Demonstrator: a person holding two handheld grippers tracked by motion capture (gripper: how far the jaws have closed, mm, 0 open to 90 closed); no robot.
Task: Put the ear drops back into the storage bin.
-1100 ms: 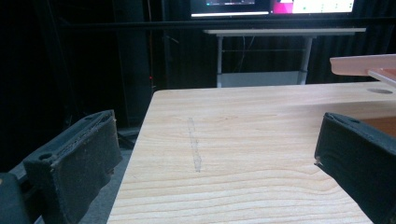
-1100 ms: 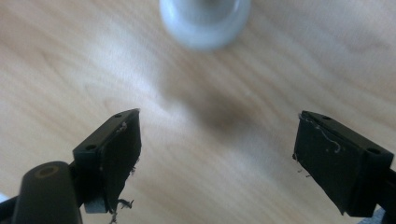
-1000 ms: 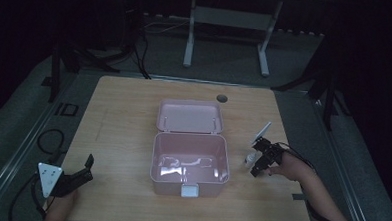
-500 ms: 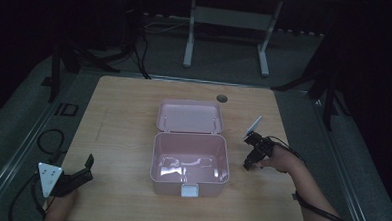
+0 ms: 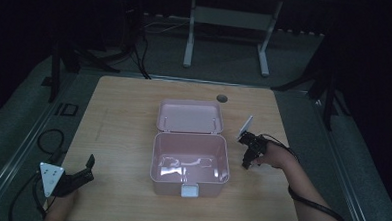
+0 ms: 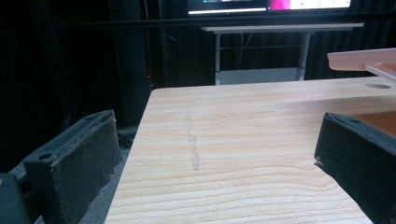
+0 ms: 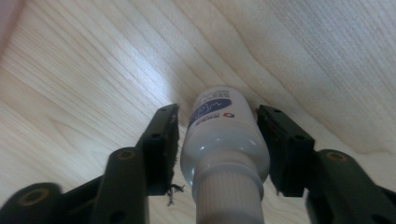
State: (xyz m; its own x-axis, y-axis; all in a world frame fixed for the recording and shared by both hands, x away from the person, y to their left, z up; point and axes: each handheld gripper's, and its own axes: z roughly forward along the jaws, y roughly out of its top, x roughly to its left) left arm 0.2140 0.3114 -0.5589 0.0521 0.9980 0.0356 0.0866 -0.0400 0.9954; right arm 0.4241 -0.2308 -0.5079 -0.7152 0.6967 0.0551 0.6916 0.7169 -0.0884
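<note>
A white plastic bottle (image 7: 224, 140) with a blue label and a ribbed neck lies on the wooden table between the jaws of my right gripper (image 7: 217, 116). Those jaws have just been closing and both pads now touch the bottle's sides. In the high view my right gripper (image 5: 245, 161) points down at the table just right of the open pink box (image 5: 154, 153). My left gripper (image 5: 85, 166) rests at the table's front left corner, open, with nothing between its fingers (image 6: 79, 154).
The pink box's lid (image 5: 189, 116) lies folded back, and a white latch (image 5: 189, 191) sits on its front wall. A round cable hole (image 5: 221, 98) is behind the box. The lid's edge (image 6: 364, 58) shows at the right of the left gripper view.
My right hand has shifted a little left, closer to the box, and lowered. Its jaws have narrowed. The left gripper has not moved.
</note>
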